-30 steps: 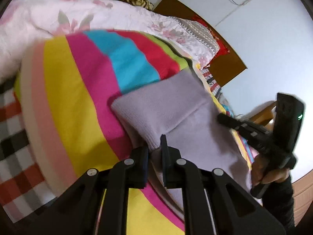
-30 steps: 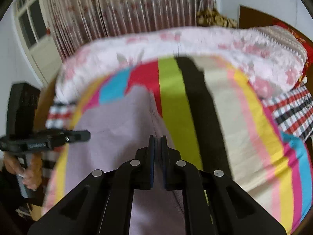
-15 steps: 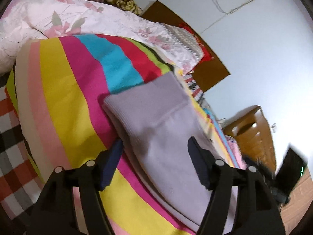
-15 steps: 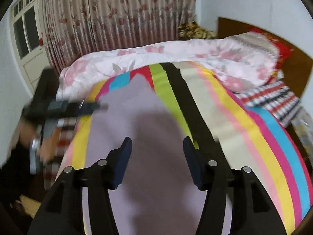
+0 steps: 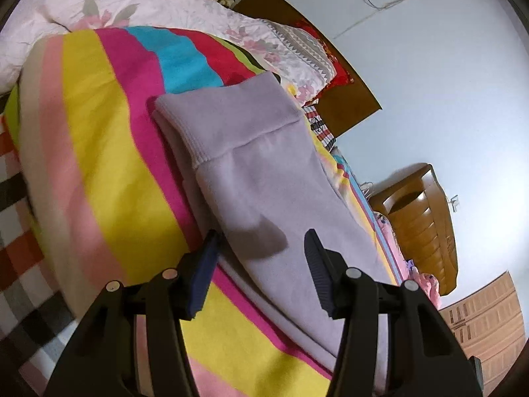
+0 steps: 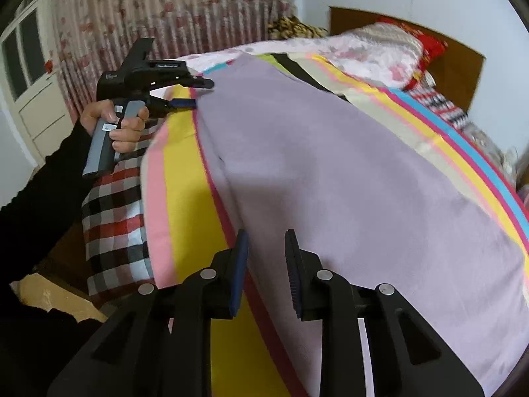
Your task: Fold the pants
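The lilac pants lie folded lengthwise on the striped blanket, waistband at the far end. My left gripper is open and empty, just above the pants' near edge. In the right wrist view the pants fill the middle. My right gripper is open and empty over their near edge. The left gripper also shows there, held in a hand at the pants' far left corner, jaws apart.
A floral quilt and pillows lie at the bed's head by a wooden headboard. A wooden dresser stands beside the bed. A checked sheet hangs over the bed's left side. Curtains cover the back wall.
Both grippers were shut on the pants a second ago. Both have opened, let go of the fabric and drawn back. The pants now lie flat on the blanket.
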A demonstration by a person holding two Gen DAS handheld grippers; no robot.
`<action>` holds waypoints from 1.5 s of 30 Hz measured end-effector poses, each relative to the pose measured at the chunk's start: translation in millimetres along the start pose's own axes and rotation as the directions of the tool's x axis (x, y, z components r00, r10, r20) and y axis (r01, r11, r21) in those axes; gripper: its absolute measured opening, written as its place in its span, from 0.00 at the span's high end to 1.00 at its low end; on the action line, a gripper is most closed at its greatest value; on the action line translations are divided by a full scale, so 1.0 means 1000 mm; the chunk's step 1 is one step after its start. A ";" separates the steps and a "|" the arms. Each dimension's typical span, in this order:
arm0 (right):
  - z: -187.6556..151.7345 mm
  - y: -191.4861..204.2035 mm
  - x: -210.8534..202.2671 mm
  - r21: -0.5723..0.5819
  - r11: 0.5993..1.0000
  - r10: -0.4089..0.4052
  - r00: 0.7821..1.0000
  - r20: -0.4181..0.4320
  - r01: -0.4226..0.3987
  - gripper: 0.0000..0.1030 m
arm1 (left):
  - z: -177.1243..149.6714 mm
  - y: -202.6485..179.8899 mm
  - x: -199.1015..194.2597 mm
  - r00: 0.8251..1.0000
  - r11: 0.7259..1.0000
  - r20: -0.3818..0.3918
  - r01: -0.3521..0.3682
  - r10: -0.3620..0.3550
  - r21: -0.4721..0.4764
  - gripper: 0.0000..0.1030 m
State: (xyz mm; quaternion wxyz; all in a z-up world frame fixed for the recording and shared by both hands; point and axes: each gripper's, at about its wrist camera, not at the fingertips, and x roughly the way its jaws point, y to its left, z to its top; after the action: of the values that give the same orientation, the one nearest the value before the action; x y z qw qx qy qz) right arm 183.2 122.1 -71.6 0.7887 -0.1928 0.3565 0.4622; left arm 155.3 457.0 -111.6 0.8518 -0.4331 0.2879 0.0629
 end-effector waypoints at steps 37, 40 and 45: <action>0.019 0.013 0.006 -0.076 0.997 -0.005 0.998 0.064 0.010 0.97 | -0.102 -0.085 0.002 0.958 0.976 -0.241 0.187 -0.156 0.114 0.96; 0.008 0.018 0.019 -0.102 0.994 -0.025 1.000 0.003 0.025 0.97 | -0.106 -0.070 0.018 0.947 0.982 -0.288 0.171 -0.141 0.080 0.96; 0.008 0.013 0.025 -0.065 0.998 -0.022 1.000 -0.018 0.020 0.92 | -0.108 -0.074 0.018 0.954 0.976 -0.276 0.163 -0.118 0.147 0.92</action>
State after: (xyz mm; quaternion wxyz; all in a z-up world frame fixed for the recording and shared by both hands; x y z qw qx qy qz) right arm 182.6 148.1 -84.6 0.7834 -0.2265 0.3467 0.4634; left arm 149.2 325.3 -119.1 0.8413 -0.3838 0.3720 -0.0812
